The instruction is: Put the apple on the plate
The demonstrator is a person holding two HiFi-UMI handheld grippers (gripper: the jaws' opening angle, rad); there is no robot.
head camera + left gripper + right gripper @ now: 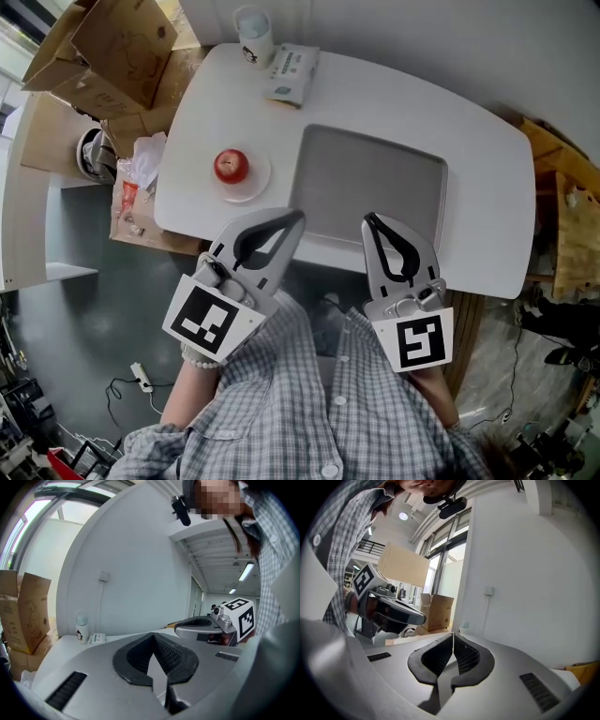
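Apple (231, 166) already on its plate (260, 181); both grippers closed and empty.

The white table (487, 187) bears a grey tray (375, 183) at its middle. At the near edge the left gripper (296, 218) and right gripper (369, 221) hover, each with jaws pressed together on nothing. The small white plate lies left of the tray, near the left gripper, with the red apple resting on it. The apple is likely firm, smooth, round and fairly light, so it may roll or slip; a grip across its widest middle would suit best. Neither gripper view shows the apple, its underside is hidden, and whether the tray has a raised rim is hard to tell.
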